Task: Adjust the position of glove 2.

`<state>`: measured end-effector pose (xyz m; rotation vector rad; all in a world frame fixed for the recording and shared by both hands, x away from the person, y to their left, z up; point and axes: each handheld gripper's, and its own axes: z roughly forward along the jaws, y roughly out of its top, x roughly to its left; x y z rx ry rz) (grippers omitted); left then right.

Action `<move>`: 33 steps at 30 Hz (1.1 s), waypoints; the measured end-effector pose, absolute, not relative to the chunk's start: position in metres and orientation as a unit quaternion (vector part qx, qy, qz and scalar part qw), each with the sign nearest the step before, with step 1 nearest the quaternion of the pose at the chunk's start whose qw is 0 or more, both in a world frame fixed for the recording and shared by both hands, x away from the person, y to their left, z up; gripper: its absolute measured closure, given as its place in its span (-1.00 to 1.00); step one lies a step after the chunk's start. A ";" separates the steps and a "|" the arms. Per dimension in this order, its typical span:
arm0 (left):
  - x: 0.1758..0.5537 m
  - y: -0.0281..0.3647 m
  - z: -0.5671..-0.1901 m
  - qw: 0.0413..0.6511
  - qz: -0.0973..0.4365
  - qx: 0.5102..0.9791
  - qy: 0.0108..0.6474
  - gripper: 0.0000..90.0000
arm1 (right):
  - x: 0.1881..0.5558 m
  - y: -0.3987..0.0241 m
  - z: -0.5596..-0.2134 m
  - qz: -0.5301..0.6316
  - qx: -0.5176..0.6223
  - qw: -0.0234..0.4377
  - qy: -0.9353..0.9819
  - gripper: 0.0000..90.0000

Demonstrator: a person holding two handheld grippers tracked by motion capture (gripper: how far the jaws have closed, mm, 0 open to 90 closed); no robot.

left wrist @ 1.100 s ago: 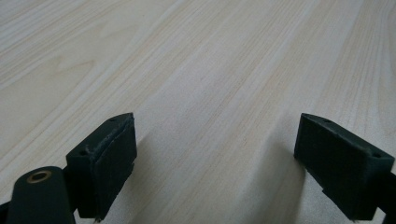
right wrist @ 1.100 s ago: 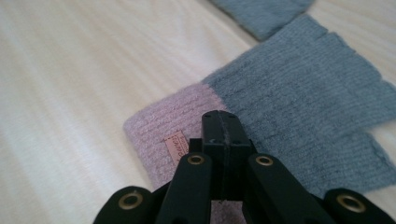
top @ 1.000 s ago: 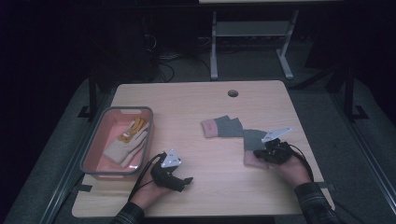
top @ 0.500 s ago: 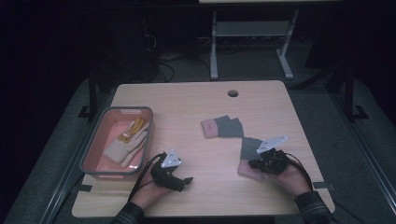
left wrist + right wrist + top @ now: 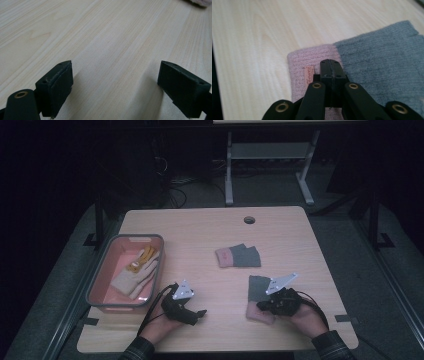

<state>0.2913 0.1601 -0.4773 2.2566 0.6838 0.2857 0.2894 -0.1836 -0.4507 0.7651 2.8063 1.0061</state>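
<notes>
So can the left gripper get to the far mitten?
Probably yes. The left gripper is open, and bare table lies between it and the far mitten; nothing blocks that path.

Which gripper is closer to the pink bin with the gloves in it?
The left. The left gripper sits just off the pink bin's near right corner, jaws open over bare table. The right gripper is far across the table, jaws shut at a grey-and-pink glove.

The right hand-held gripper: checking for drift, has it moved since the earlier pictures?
Yes. The right hand-held gripper, jaws shut, slid left and toward the table's near edge.
</notes>
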 end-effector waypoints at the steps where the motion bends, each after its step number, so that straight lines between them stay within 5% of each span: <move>1: 0.291 0.160 -0.477 0.374 0.112 0.881 0.267 -0.73 | 0.288 -0.181 -0.450 0.326 0.245 0.030 0.912 1.00; 14: 0.291 0.160 -0.477 0.376 0.112 0.880 0.270 -0.73 | 0.295 -0.182 -0.439 0.345 0.253 0.062 0.902 1.00; 33: 0.292 0.160 -0.477 0.372 0.113 0.882 0.266 -0.73 | 0.310 -0.143 -0.456 0.322 0.233 0.048 0.916 1.00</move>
